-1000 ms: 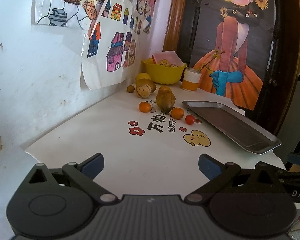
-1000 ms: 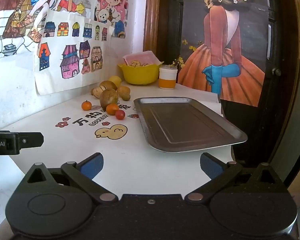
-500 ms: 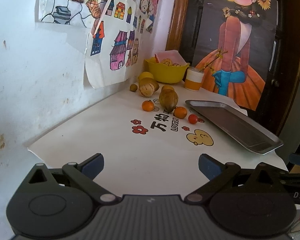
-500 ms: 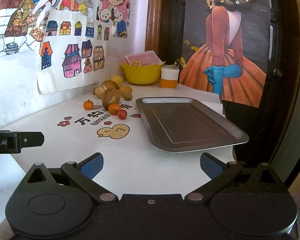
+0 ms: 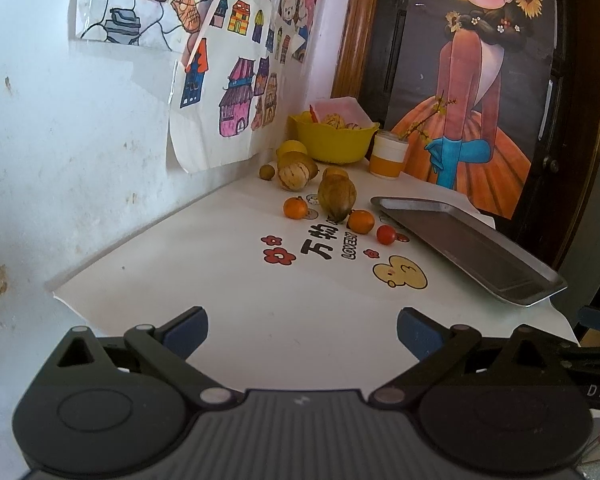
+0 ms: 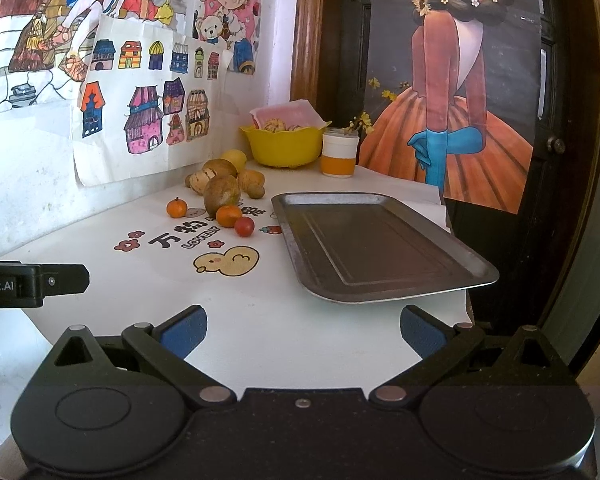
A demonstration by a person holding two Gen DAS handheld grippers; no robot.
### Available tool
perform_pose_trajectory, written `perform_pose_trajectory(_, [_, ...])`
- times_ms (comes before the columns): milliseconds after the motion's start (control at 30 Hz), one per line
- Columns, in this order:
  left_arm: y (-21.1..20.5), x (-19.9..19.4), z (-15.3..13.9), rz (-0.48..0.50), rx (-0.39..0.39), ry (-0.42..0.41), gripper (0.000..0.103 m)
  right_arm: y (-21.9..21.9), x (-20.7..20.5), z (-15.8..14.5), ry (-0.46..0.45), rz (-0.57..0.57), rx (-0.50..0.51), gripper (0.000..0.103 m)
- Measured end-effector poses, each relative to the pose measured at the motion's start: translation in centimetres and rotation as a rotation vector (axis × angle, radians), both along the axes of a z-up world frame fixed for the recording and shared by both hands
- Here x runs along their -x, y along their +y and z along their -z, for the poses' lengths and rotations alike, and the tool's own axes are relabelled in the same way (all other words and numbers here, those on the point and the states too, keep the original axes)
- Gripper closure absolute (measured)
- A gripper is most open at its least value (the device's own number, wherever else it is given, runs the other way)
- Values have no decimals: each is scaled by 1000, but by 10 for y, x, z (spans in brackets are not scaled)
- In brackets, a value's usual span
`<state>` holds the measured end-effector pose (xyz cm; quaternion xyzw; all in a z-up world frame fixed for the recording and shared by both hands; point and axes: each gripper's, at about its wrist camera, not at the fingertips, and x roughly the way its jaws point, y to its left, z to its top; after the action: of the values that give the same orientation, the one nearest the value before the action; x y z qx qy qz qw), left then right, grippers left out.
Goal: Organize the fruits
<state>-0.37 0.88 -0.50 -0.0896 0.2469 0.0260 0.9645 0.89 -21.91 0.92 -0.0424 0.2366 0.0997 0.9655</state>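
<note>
A cluster of fruit lies at the back of the white table: a brown oval fruit (image 5: 337, 197) (image 6: 221, 196), two small oranges (image 5: 295, 207) (image 5: 361, 221), a red cherry tomato (image 5: 386, 235) (image 6: 244, 226), a striped melon-like fruit (image 5: 293, 176) and a yellow one (image 5: 291, 147). An empty metal tray (image 5: 472, 248) (image 6: 380, 244) sits to the right of them. My left gripper (image 5: 302, 330) is open over the table's near edge, far from the fruit. My right gripper (image 6: 303, 330) is open too, just in front of the tray, with nothing between its fingers.
A yellow bowl (image 5: 332, 142) (image 6: 284, 146) with more fruit and a white-and-orange cup (image 5: 388, 154) (image 6: 339, 152) stand in the back corner. A wall with drawings runs along the left. A dark door with a poster is behind the tray. The left gripper's body (image 6: 32, 282) shows at the left.
Both views have shifted slightly forward and up; the fruit and tray sit a bit nearer. Both grippers stay open and nothing on the table has moved.
</note>
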Motion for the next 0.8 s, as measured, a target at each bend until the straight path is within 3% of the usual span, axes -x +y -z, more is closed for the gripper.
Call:
perform_pose_trajectory(233, [2,-5,1,-11,-1,20,0,5,-2,3,15,-24,13,1])
perform_pose_trajectory(400, [6,-17,-8,-20,-24,44,0,6,-15,-10,28,-108,9,1])
perform_pose_trajectory(600, [16,-48,-29,-8,-72,70,0,9,-53,-36,68,-250,1,1])
perform_pose_trajectory(800, [32,-96,-46,4,-55,101,0,23,-99,-54,31,-382,43,1])
